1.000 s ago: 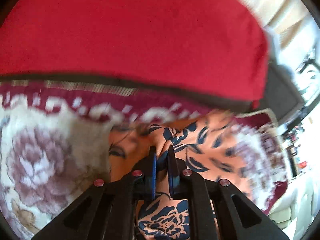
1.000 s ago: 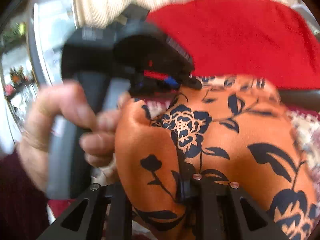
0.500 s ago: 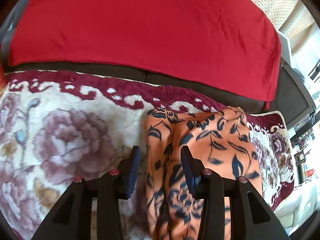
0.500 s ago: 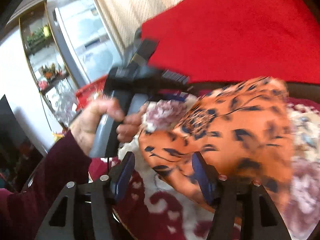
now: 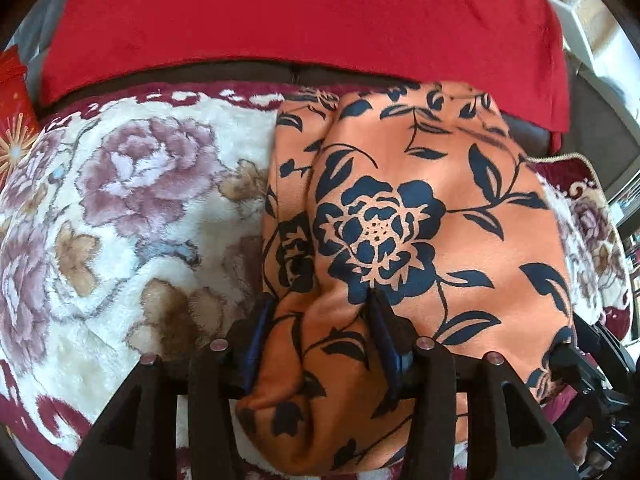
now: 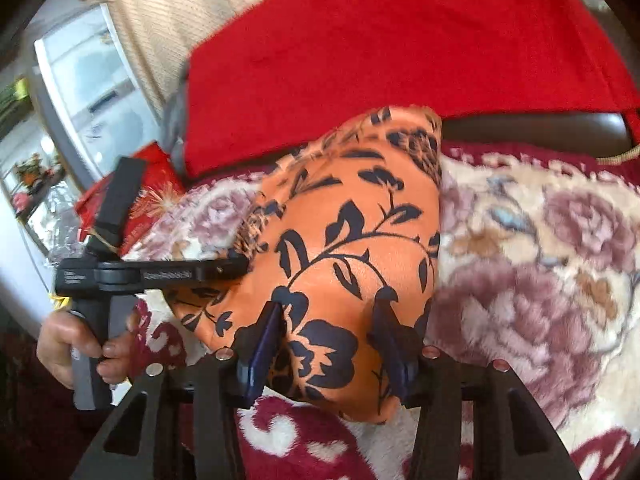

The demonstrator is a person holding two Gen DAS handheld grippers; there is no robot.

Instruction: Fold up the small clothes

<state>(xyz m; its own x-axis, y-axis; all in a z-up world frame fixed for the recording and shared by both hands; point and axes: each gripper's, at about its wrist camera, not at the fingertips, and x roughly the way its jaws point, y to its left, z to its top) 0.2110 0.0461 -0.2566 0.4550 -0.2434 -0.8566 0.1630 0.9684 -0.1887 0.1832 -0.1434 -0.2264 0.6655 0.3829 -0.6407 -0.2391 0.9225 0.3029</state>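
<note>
An orange garment with dark blue flowers (image 5: 420,200) lies folded on the flowered plush blanket (image 5: 140,200). My left gripper (image 5: 320,320) is at its near left edge. Its jaws are opening, and a soft fold of the cloth bulges between them without being pinched. In the right wrist view the same garment (image 6: 352,220) lies ahead. My right gripper (image 6: 326,328) straddles its near edge. Its jaws are closing, with the cloth between them and the pads not pressing on it. The left gripper (image 6: 236,266), held by a hand (image 6: 68,340), rests at the garment's left side.
A red throw (image 5: 300,20) covers the dark sofa back behind the blanket (image 6: 540,260). A red patterned package (image 6: 156,184) sits at the blanket's far left. A cabinet and window lie beyond it. My right gripper's tip (image 5: 576,356) shows at the garment's lower right corner.
Both grippers were shut on the orange cloth a second ago and have let go. The garment now lies flat and folded. Both grippers have drawn back to its near edge.
</note>
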